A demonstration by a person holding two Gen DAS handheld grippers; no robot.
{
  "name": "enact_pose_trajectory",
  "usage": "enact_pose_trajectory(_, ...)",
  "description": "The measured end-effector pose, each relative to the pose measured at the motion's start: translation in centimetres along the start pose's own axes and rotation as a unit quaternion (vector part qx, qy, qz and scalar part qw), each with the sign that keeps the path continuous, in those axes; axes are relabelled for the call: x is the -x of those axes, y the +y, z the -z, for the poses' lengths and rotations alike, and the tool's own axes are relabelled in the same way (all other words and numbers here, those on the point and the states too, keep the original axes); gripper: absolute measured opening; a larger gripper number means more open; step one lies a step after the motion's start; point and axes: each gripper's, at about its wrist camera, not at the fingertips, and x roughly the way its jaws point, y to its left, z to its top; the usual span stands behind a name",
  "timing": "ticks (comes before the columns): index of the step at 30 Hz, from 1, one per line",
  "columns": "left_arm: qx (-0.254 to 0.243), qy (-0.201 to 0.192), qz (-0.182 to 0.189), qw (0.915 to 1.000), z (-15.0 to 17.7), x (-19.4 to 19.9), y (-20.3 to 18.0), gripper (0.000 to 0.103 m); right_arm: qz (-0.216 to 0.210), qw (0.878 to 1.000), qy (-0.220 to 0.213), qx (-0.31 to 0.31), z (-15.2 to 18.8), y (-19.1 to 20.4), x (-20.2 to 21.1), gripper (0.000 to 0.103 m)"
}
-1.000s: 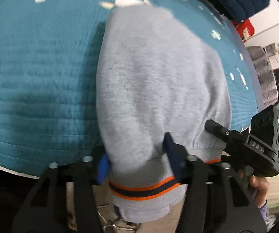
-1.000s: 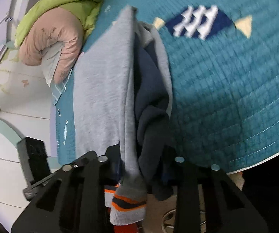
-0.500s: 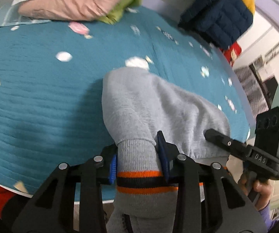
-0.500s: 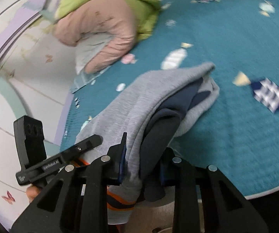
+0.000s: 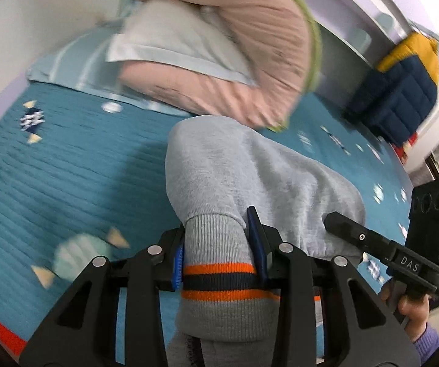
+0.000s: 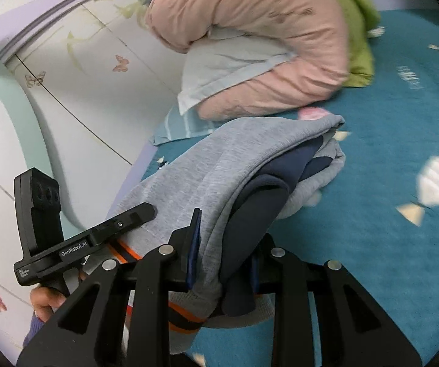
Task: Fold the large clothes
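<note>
- Left gripper (image 5: 219, 244): jaws pinching the ribbed grey cuff banded in orange and navy (image 5: 219, 278); over the last second they have been closing further onto it, the cuff between the blue pads throughout
- Right gripper (image 6: 224, 249): jaws pinching a bunched edge where grey fleece and a navy panel lie doubled together; the same striped rib trails below them
- Task garment, a large grey fleece sweatshirt with navy inner panels (image 5: 250, 171): held at two points of its hem end and lifted, its far end drooping onto the teal quilted bed cover with a fish print (image 5: 66, 171); in the right wrist view the far fold (image 6: 326, 140) rests on the cover
- Reason for the two-point hold, as a judgement: gripping both corners of one edge keeps that edge taut and level, so the cloth can be carried over itself and laid down as a straight fold
- Each gripper shows in the other's view, close alongside, which suits a short edge stretched between them
- A hand with a lilac sleeve (image 5: 412, 312) grips the right tool's handle
- Beyond the garment: a rolled pink and lime-green quilt with a pale blue pillow tucked in it (image 5: 219, 61), just past the sweatshirt's far end; a navy and yellow padded jacket (image 5: 400, 91) well apart at the bed's far edge
- Containers: none visible; nothing is boxed or basketed
</note>
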Motion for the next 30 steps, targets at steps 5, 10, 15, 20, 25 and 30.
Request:
enact_pose_trajectory(5, 0.026, 0.020, -0.039, 0.9987, 0.5, -3.0, 6.1, 0.034, 0.009, 0.999, 0.049, -0.020, 1.6, -0.3, -7.5, 0.024)
enact_pose_trajectory(10, 0.034, 0.076, -0.077, 0.9936, 5.6, -6.8, 9.2, 0.045, 0.070, 0.991, 0.111, -0.041, 6.7, -2.4, -10.7, 0.033)
enact_pose_trajectory(15, 0.081, 0.049, -0.088, 0.9916, 7.6, -5.8, 10.1, 0.070, 0.084, 0.988, 0.100, -0.078, 8.9, -5.2, -9.2, 0.057)
enact_pose_trajectory(20, 0.056, 0.035, -0.149, 0.9866, 7.7, -2.6, 8.0, 0.075, 0.070, 0.986, 0.107, -0.104, 9.2, -5.5, -7.3, 0.058)
enact_pose_trajectory(25, 0.021, -0.002, -0.212, 0.9771, 7.8, 3.3, 3.6, 0.084, 0.052, 0.994, 0.082, -0.059, 8.7, -2.9, -0.7, 0.058)
enact_pose_trajectory(30, -0.044, -0.057, -0.243, 0.9672, 9.4, 10.2, -5.0, 0.092, 0.081, 0.996, 0.033, 0.022, 8.6, 1.0, 9.6, 0.059)
